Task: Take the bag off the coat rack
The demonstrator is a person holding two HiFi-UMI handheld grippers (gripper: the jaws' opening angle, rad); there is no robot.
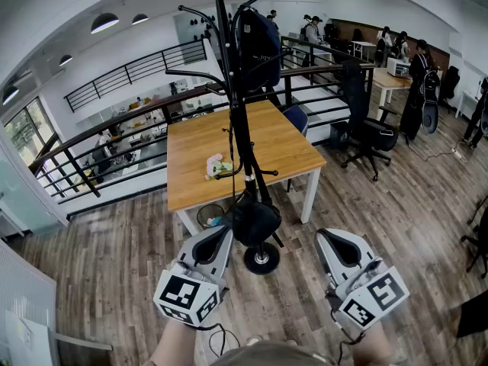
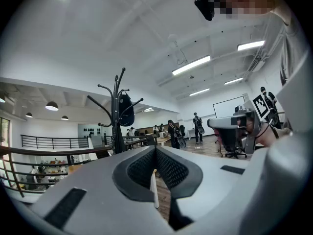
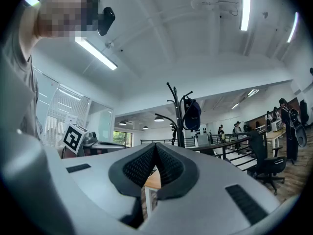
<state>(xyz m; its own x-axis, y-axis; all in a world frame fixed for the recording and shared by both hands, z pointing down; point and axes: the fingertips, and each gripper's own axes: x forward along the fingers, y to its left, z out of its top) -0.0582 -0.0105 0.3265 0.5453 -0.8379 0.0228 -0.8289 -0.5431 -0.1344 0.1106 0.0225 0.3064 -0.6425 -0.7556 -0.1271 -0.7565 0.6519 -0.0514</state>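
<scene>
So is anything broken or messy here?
Nothing looks broken or spilled. The coat rack stands upright with a dark bag hung near its top. The only loose bit is a small crumpled bundle lying on the wooden table.

Bag (image 1: 259,44): dark backpack, hung upright from upper hook, well beyond both tongs. Coat rack (image 1: 232,90): black pole, curved hooks, round base; stood between left gripper (image 1: 223,233) and right gripper (image 1: 328,236), untouched.
</scene>
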